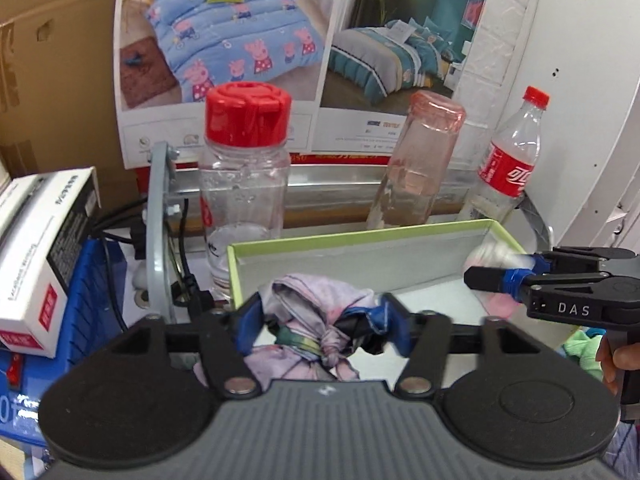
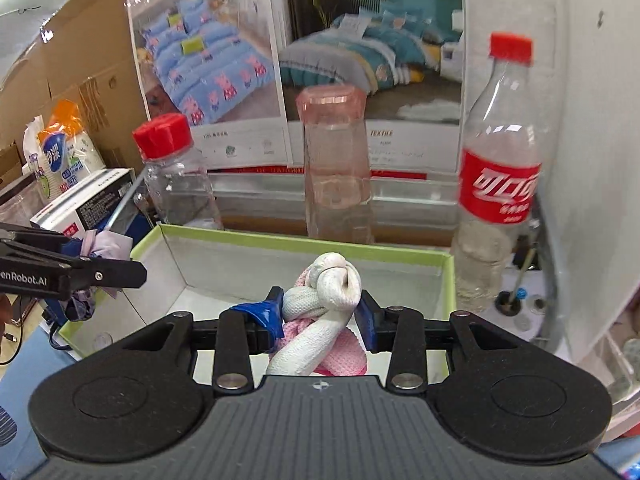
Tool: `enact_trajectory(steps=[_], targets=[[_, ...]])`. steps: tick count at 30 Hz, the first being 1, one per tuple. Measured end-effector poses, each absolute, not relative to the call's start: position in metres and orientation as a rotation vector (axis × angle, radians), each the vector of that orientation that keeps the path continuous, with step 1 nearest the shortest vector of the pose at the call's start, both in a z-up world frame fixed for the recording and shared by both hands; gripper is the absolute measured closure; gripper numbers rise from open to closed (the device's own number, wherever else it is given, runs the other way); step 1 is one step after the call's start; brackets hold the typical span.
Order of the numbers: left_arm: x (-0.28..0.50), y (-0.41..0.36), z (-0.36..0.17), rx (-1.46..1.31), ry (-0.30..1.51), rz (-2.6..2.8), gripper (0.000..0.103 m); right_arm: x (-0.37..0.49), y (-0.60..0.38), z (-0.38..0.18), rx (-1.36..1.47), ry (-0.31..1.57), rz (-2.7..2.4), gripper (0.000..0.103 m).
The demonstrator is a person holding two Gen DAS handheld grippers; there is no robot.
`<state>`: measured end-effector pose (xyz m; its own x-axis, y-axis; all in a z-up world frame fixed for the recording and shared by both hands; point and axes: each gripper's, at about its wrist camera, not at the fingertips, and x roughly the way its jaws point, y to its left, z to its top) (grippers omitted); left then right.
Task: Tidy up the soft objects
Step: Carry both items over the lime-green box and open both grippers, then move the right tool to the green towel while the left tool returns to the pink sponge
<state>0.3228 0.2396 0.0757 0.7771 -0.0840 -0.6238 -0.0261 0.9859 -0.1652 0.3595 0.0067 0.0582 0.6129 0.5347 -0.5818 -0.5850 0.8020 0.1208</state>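
The left gripper [image 1: 324, 330] has its blue-padded fingers [image 1: 249, 326] pinching a knotted lilac cloth bundle [image 1: 312, 320] with dark blue and green patches, held at the near left rim of a green-edged cardboard box [image 1: 360, 236]. The right gripper [image 2: 320, 316] pinches a knotted pink-and-white towel [image 2: 328, 304], held above the box's near right part; in the left wrist view it enters from 3 o'clock, its fingers closed on the blurred towel over the box's right corner. The visible part of the box's pale grey inside shows nothing lying in it, though the grippers hide much of the floor. Behind the box, at 12 o'clock, stand three clear containers: a red-capped jar [image 2: 176, 176] at the left, a pink-tinted cup [image 2: 336, 168] turned upside down in the middle, and a red-labelled cola bottle [image 2: 496, 184] at the right. At 9 o'clock in the left wrist view a white carton [image 1: 36, 264] rests on a blue crate [image 1: 92, 292].
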Motion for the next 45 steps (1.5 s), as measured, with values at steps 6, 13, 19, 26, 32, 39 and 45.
enact_trajectory(steps=[6,13,19,26,32,39,45], targets=[[0.309,0.241,0.082,-0.156,0.635,0.016,0.001,0.366,0.012,0.051,-0.040,0.698,0.620,0.071],[0.243,0.239,0.090,-0.152,0.585,0.022,0.001,0.319,-0.044,0.071,-0.019,0.604,0.554,0.063],[0.167,0.236,0.088,-0.145,0.566,0.045,0.000,0.254,-0.124,0.058,0.077,0.592,0.496,0.059],[0.082,0.225,0.068,-0.130,0.604,0.088,0.000,0.183,-0.185,0.026,0.218,0.571,0.399,0.056],[0.037,0.175,0.041,-0.023,0.692,-0.068,0.000,0.145,-0.209,0.001,0.299,0.621,0.359,0.054],[0.043,0.102,-0.003,0.090,0.792,-0.285,0.000,0.130,-0.215,-0.009,0.252,0.657,0.348,0.052],[0.054,0.099,-0.008,0.034,0.814,-0.289,0.000,0.162,-0.206,0.017,0.157,0.589,0.390,0.051]])
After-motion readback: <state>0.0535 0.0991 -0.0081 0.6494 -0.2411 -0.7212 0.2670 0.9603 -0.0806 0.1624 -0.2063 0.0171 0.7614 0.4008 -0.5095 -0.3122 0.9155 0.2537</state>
